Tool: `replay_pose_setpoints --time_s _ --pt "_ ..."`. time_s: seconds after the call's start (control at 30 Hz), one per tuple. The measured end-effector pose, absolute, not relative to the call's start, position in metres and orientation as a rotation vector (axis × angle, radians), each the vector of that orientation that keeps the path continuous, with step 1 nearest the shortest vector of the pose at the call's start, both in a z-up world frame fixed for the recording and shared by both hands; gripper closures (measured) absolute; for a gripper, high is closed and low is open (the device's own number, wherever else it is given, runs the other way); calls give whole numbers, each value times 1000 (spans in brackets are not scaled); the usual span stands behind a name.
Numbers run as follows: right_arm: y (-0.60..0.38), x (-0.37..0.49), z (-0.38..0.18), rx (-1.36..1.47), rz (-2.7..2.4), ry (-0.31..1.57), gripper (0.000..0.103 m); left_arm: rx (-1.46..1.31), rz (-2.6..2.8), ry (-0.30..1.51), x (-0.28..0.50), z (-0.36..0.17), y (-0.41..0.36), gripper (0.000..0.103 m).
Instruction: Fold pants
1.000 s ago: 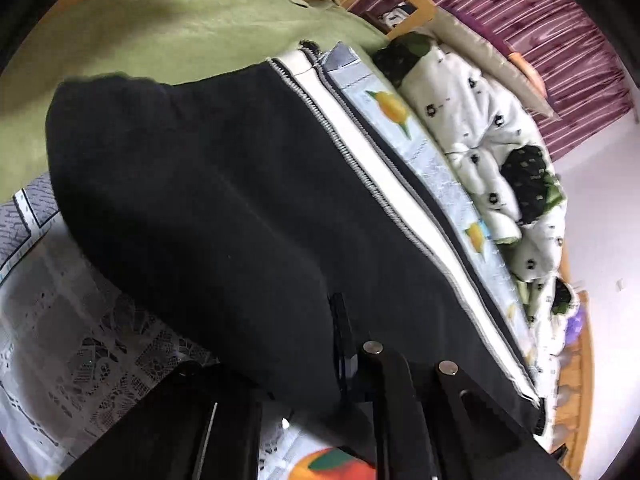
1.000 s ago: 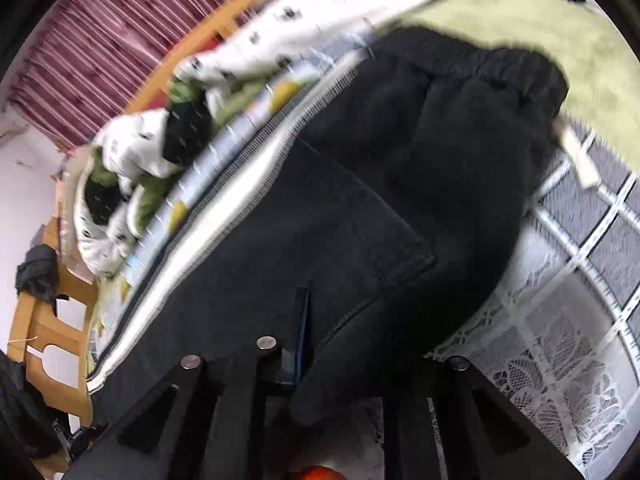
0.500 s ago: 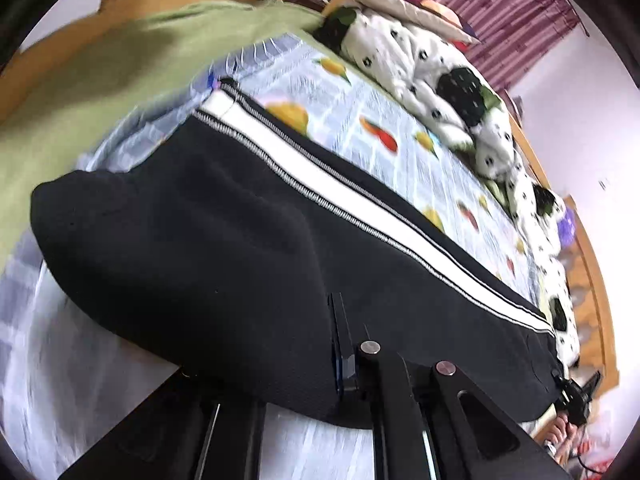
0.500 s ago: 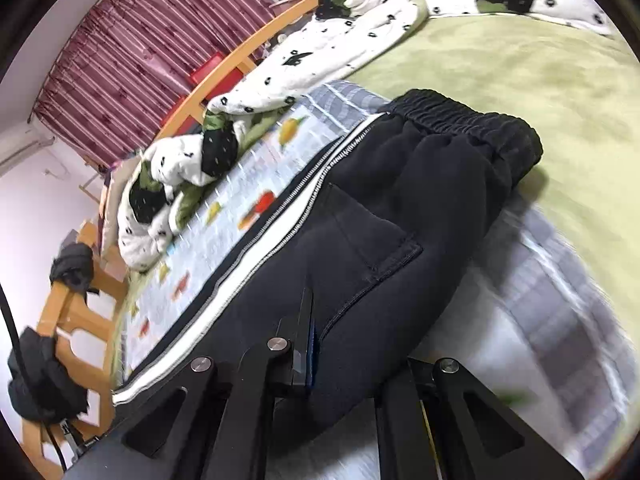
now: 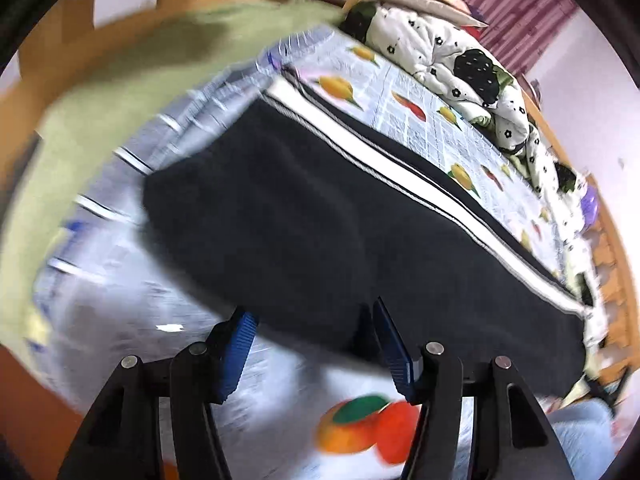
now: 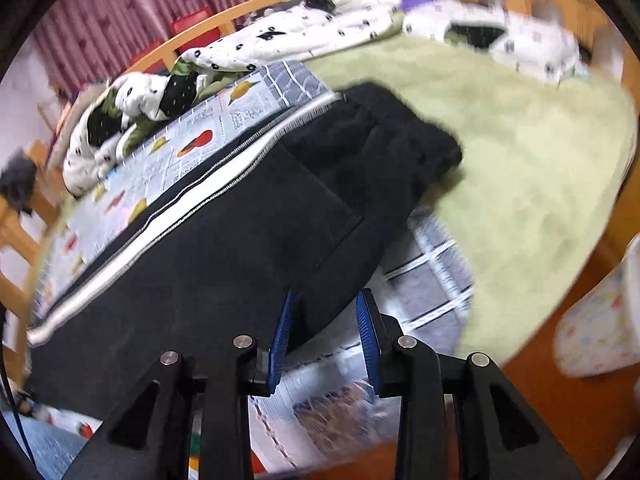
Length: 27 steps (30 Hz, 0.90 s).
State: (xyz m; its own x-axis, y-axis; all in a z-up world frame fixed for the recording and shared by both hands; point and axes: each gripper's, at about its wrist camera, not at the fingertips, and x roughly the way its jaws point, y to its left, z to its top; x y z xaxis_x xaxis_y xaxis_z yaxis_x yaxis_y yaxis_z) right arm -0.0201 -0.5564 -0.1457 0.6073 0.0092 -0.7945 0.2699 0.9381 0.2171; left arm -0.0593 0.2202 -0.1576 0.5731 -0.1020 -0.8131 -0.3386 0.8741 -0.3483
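Jaws on both my grippers were opening, where a second before they had pinched the near edge of the pants (image 5: 320, 216); my left gripper (image 5: 316, 344) and right gripper (image 6: 324, 336) held nothing; the pants lay folded lengthwise on the bed sheet (image 5: 420, 100), so the fold looked set.

Matt black cloth pants (image 5: 304, 216); fuzzy green blanket (image 6: 520, 160); glossy wooden bed frame (image 6: 192, 40).
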Motion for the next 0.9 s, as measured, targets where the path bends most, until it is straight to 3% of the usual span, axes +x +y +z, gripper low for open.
replay_pose_setpoints --time_s 0.1,0.23,0.37,0.5,0.63,0.9 --pt "-540 -20 -112 235 -117 868 70 -475 161 917 -71 -131 227 46" --pt "-503 7 -66 160 -51 805 57 -423 137 861 -56 -82 227 46" --pt "-446 51 -23 120 61 740 55 -351 109 835 -11 -29 211 38" --pt "-389 100 2 135 156 713 50 -333 67 831 41 -6 187 37" --pt "-335 139 -12 115 241 741 49 -310 92 813 80 -15 166 37" --pt "-287 182 -126 -134 356 937 55 -118 225 895 113 -90 196 37"
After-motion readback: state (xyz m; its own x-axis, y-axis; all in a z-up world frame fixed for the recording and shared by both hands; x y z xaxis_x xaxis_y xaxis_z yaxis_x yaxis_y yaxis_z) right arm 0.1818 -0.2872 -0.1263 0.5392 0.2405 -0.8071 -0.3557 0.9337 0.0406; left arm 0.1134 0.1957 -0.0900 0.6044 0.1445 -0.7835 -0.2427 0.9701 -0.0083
